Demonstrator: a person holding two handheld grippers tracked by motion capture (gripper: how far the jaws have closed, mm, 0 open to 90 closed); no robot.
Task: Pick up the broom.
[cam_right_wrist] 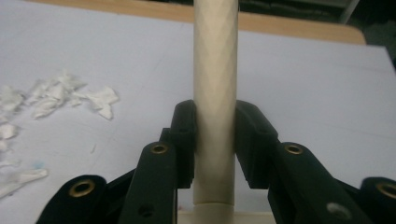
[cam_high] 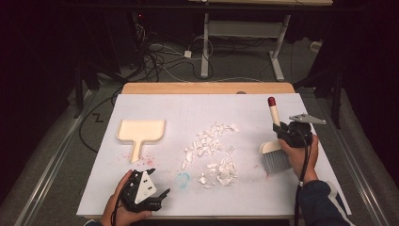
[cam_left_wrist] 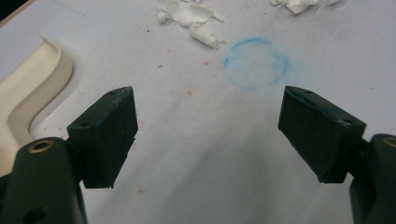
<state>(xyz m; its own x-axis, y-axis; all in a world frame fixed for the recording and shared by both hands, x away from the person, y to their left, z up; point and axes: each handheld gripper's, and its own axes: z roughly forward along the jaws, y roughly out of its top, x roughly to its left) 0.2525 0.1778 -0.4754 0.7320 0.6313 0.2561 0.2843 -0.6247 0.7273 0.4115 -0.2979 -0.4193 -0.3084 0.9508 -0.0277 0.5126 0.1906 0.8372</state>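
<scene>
We see a white-covered table (cam_high: 141,193) bearing a cream dustpan (cam_high: 140,132), scattered white paper scraps (cam_high: 212,151) and a blue chalky ring (cam_high: 183,179).

We hold the brush (cam_high: 273,149) by its cream handle in our right gripper (cam_high: 288,133), bristles down on the white table cover (cam_high: 282,188) and the red handle tip up, to the right of the pile of white paper scraps (cam_high: 212,153). Our left gripper (cam_high: 157,197) rests at the near edge with its jaws apart. The cream dustpan (cam_high: 141,132) lies left of the scraps, well apart from the brush.
</scene>
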